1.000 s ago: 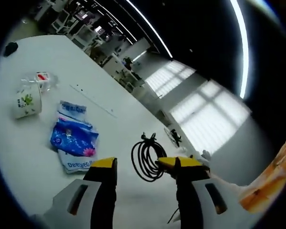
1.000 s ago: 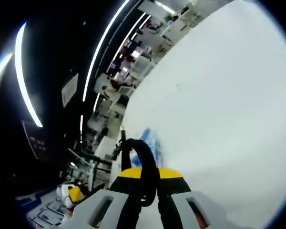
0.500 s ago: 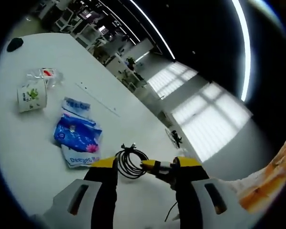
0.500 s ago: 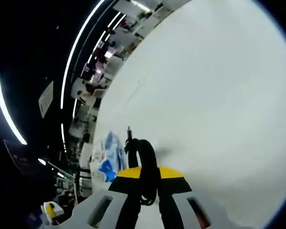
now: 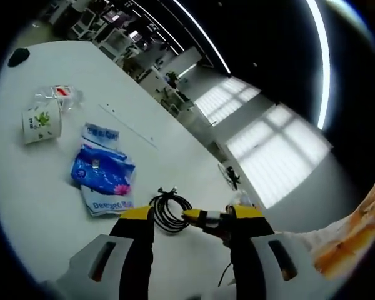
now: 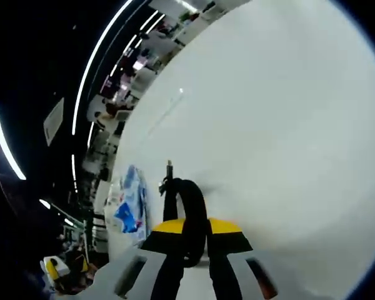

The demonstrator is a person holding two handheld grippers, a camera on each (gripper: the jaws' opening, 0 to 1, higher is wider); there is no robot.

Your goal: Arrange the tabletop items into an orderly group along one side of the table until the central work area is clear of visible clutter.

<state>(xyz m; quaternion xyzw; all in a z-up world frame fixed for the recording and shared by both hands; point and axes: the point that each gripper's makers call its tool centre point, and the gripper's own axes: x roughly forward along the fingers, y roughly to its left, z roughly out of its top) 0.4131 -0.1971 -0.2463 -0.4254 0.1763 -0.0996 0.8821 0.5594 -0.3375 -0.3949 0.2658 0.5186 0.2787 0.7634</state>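
A coiled black cable (image 5: 169,211) hangs just above the white table (image 5: 37,200), close to the blue tissue packs (image 5: 103,178). My right gripper (image 5: 195,216) comes in from the right and is shut on the coil. In the right gripper view the cable (image 6: 186,209) rises between the shut yellow-tipped jaws of the right gripper (image 6: 190,230), with the tissue packs (image 6: 128,206) to the left. My left gripper (image 5: 190,219) stands open, its jaws on either side of the coil and nothing between the pads.
A paper cup (image 5: 42,122) with a green print lies on its side at the left, beside a clear bag with a red label (image 5: 59,97). A small black object (image 5: 19,56) sits at the far corner. Bare table (image 6: 287,125) spreads to the right.
The right gripper has carried the cable left and down, from beside the left gripper's right jaw to near the tissue packs. Both views have shifted slightly.
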